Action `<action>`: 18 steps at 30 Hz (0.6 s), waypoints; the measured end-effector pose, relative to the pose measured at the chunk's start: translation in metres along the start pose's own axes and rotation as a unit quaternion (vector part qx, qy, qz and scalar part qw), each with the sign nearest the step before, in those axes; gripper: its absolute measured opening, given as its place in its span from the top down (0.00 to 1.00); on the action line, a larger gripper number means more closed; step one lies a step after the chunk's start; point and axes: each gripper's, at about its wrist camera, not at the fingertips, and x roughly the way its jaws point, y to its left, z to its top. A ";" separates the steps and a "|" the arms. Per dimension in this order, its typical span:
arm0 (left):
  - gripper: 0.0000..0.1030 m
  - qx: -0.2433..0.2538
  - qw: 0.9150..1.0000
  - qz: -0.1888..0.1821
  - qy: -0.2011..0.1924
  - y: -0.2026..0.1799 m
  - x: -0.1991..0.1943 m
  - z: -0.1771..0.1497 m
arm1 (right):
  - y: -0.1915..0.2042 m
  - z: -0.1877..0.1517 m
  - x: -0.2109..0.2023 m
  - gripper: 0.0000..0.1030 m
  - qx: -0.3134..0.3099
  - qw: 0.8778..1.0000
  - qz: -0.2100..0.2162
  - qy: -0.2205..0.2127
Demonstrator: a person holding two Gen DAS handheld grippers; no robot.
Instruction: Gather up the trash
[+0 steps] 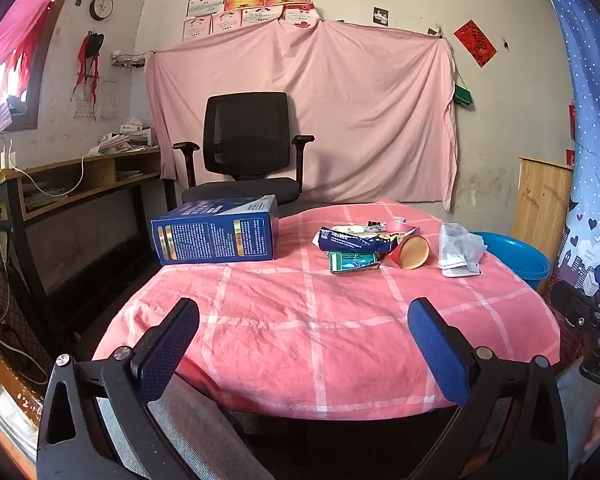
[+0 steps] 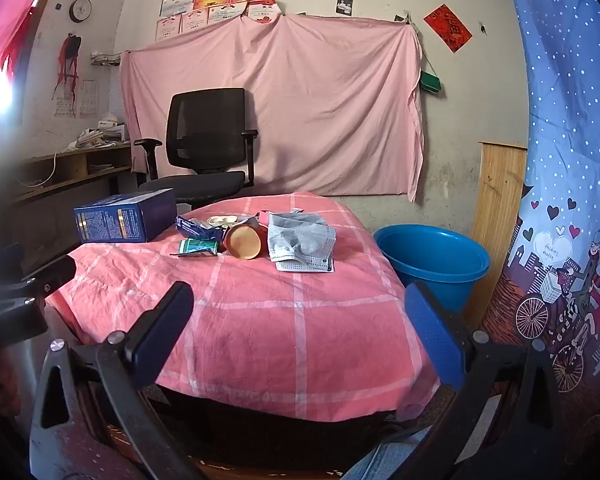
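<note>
Presently, nothing collected: your left gripper (image 1: 303, 330) and right gripper (image 2: 299, 316) both hang spread and empty, near the worktop (image 2: 300, 340). Far side holds one blue box (image 1: 216, 232), one mask (image 2: 300, 246), one cup (image 2: 242, 242), two wrappers (image 1: 352, 250). One blue basin (image 2: 432, 260) stands right.

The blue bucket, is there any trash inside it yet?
Cannot tell: in the right wrist view the blue bucket stands on the floor beside the table, and only its inner wall shows, not its bottom.
</note>
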 end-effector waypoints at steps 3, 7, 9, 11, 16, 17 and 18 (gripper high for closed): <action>0.01 -0.001 1.000 0.000 0.000 0.000 0.000 0.000 | 0.000 0.000 0.000 0.00 0.000 1.000 0.000 0.001; 0.01 -0.002 1.000 -0.001 0.001 -0.001 0.000 0.000 | 0.000 0.000 0.000 0.00 0.000 1.000 0.000 0.001; 0.01 -0.002 1.000 -0.002 0.001 0.000 0.000 0.000 | 0.000 0.000 0.000 0.00 0.000 1.000 0.000 0.001; 0.01 -0.002 1.000 -0.002 0.001 0.000 0.000 0.000 | 0.000 0.000 0.000 0.00 0.000 1.000 0.000 0.001; 0.01 -0.002 1.000 -0.002 0.001 0.000 0.000 0.000 | -0.001 0.000 0.000 0.00 0.001 1.000 0.000 0.001; 0.01 -0.002 1.000 -0.002 0.001 0.000 -0.001 0.000 | -0.001 0.000 0.000 0.00 0.001 1.000 0.000 0.002; 0.01 -0.002 1.000 -0.002 0.001 0.000 0.000 0.000 | -0.001 0.000 0.000 0.00 0.001 1.000 0.000 0.002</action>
